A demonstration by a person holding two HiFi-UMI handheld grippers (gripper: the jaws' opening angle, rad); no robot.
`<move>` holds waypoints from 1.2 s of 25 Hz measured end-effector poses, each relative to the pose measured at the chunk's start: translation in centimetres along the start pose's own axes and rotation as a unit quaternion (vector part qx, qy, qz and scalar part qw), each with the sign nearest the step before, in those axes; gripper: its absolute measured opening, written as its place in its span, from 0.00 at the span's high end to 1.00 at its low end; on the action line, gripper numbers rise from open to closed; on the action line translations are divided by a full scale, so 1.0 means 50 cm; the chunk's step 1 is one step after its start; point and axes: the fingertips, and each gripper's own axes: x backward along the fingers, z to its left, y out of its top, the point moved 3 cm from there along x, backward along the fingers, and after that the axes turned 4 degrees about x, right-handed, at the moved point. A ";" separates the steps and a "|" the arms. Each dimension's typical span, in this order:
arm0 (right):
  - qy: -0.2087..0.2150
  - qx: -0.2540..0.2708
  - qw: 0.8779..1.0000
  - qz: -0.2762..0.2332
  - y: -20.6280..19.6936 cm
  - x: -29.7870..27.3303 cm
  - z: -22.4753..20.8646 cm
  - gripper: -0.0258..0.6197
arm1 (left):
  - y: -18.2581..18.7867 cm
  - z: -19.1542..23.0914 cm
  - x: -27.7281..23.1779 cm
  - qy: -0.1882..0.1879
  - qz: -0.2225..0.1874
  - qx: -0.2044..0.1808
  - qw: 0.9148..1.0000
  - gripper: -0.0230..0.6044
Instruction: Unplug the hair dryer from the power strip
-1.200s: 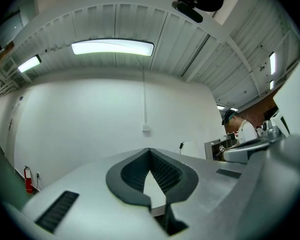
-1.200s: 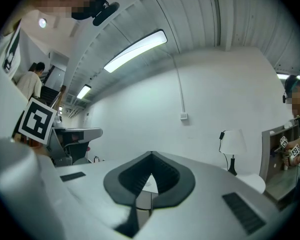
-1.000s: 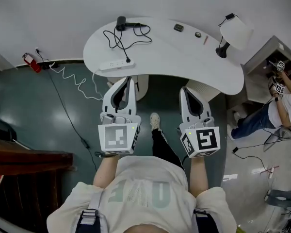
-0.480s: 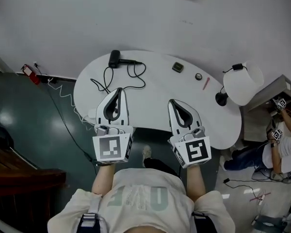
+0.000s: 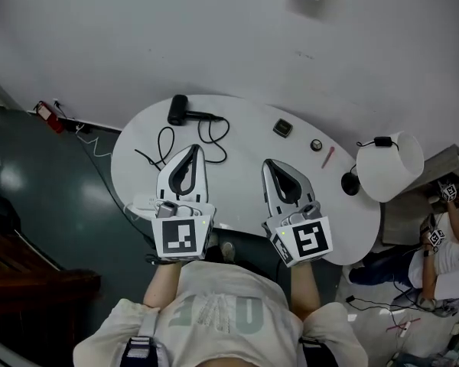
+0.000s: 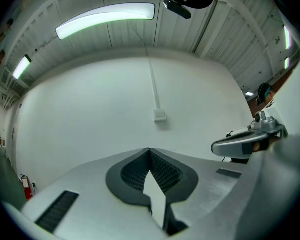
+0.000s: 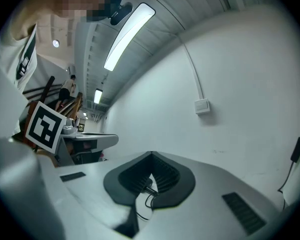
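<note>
The black hair dryer [image 5: 185, 112] lies at the far left of the white table [image 5: 245, 140], and its black cord [image 5: 207, 135] loops toward me. Part of the white power strip [image 5: 144, 203] shows at the table's near left edge; my left gripper covers the rest. My left gripper [image 5: 190, 151] hovers over the cord loops, shut and empty. My right gripper [image 5: 271, 164] is level beside it over the table's middle, also shut and empty. In the right gripper view a bit of cord [image 7: 148, 187] shows beneath the shut jaws.
On the table's right half lie a small dark box [image 5: 283, 128], a round object [image 5: 315, 144] and a red pen [image 5: 327, 156]. A lamp with a white shade [image 5: 390, 167] stands at the right end. Another person [image 5: 447, 247] sits far right. A white wall rises behind.
Both grippers have moved forward from in front of the table to over its top, still shut. The table and hair dryer now sit closer in the head view.
</note>
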 end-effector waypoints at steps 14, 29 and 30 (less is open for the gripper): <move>0.022 -0.020 1.000 0.000 -0.040 -0.112 -0.031 0.96 | -0.045 0.057 -0.090 -0.018 0.018 -0.011 1.000 0.95; 0.233 -0.010 0.972 -0.018 -0.041 -0.290 0.178 0.96 | -0.092 0.246 0.041 0.133 0.049 0.008 0.990 0.95; 0.242 -0.007 0.970 -0.017 -0.042 -0.296 0.192 0.96 | -0.097 0.257 0.051 0.140 0.053 0.007 0.989 0.95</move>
